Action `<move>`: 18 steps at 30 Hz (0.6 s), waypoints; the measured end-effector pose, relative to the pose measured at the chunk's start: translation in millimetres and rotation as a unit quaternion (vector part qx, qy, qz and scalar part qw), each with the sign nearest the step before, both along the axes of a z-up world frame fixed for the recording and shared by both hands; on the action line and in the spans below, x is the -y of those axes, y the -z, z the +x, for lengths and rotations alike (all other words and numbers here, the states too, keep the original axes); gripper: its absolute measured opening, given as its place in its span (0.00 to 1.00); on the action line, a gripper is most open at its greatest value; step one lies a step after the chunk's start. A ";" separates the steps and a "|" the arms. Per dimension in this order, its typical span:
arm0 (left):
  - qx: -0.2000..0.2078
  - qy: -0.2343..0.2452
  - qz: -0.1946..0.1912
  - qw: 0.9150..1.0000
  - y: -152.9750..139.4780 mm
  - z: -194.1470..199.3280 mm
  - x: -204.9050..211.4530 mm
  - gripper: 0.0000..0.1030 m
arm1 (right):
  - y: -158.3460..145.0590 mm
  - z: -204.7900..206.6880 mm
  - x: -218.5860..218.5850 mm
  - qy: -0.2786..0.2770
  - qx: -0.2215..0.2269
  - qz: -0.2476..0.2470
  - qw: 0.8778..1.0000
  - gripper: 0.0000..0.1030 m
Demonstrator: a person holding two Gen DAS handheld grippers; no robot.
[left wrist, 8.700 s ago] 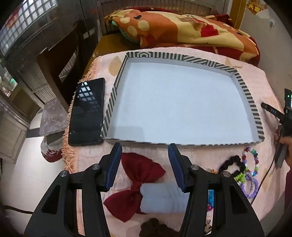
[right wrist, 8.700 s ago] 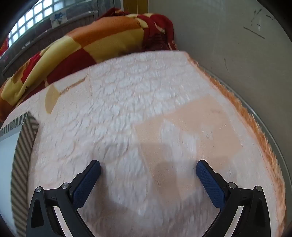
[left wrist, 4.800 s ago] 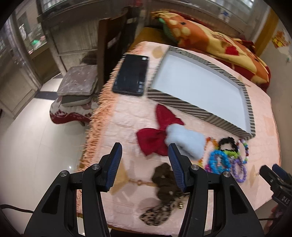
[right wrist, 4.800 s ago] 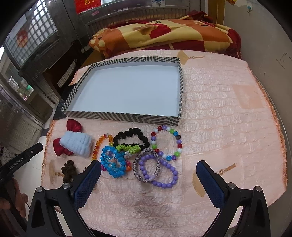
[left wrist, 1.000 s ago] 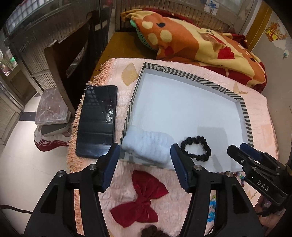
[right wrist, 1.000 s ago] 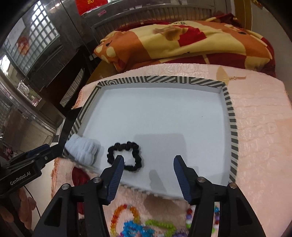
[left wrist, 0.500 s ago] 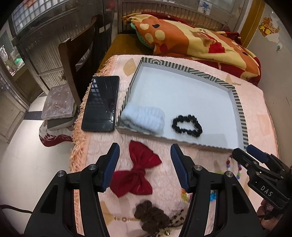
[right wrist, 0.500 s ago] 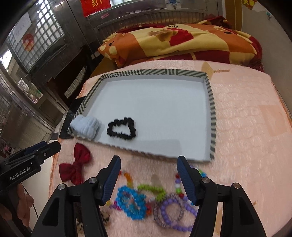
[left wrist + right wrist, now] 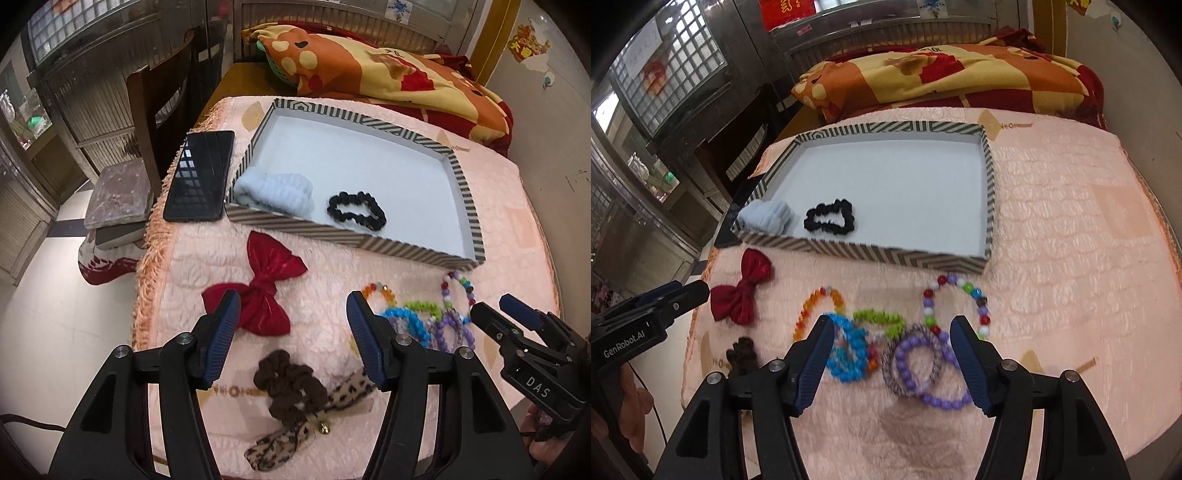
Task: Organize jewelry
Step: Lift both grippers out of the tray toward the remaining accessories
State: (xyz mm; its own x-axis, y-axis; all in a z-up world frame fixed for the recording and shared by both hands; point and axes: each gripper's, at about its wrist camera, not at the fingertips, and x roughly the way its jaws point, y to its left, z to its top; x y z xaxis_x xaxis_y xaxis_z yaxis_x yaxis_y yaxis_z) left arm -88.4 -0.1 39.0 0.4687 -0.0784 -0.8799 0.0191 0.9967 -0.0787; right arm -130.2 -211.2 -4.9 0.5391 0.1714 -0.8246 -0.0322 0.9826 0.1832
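A striped tray [image 9: 406, 248] [image 9: 990, 184] holds a light blue scrunchie [image 9: 275, 194] [image 9: 766, 218] and a black scrunchie [image 9: 356, 207] [image 9: 830, 218]. A red bow [image 9: 260, 291] [image 9: 742, 291], a brown scrunchie [image 9: 286, 386] [image 9: 741, 356] and several bead bracelets [image 9: 413, 323] [image 9: 916, 354] lie on the pink cloth in front of it. My left gripper [image 9: 291, 332] is open and empty above the bow and brown scrunchie. My right gripper [image 9: 892, 354] is open and empty above the bracelets.
A black phone [image 9: 199, 175] lies left of the tray. A leopard hair tie [image 9: 314, 424] lies by the brown scrunchie. A wooden chair [image 9: 162, 107] stands at the table's left edge. A patterned blanket [image 9: 369, 70] lies behind the tray.
Both grippers have pulled back from the tray toward the front of the table. The blue and black scrunchies stay in the tray, let go.
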 end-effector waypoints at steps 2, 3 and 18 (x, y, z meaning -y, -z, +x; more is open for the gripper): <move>-0.001 0.001 0.000 1.000 -0.2 -6.4 1.4 0.58 | 1.1 -6.5 0.3 -0.001 -0.001 -0.001 1.000 0.61; -0.002 0.002 0.000 1.000 0.0 -6.5 1.4 0.58 | 1.6 -9.8 0.6 -0.003 -0.002 -0.001 1.000 0.61; -0.064 0.005 -0.045 0.997 20.3 -55.5 -28.9 0.66 | 27.7 -54.4 13.4 -0.020 -0.027 0.014 0.999 0.64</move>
State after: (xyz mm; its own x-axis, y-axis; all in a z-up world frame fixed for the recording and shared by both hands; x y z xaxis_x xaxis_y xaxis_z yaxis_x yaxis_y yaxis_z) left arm -144.0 28.9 18.7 0.3511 -0.1640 -0.9218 0.0133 0.9853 -0.1703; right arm -184.6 -224.6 -32.5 0.4870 0.2152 -0.8465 -0.0599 0.9751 0.2135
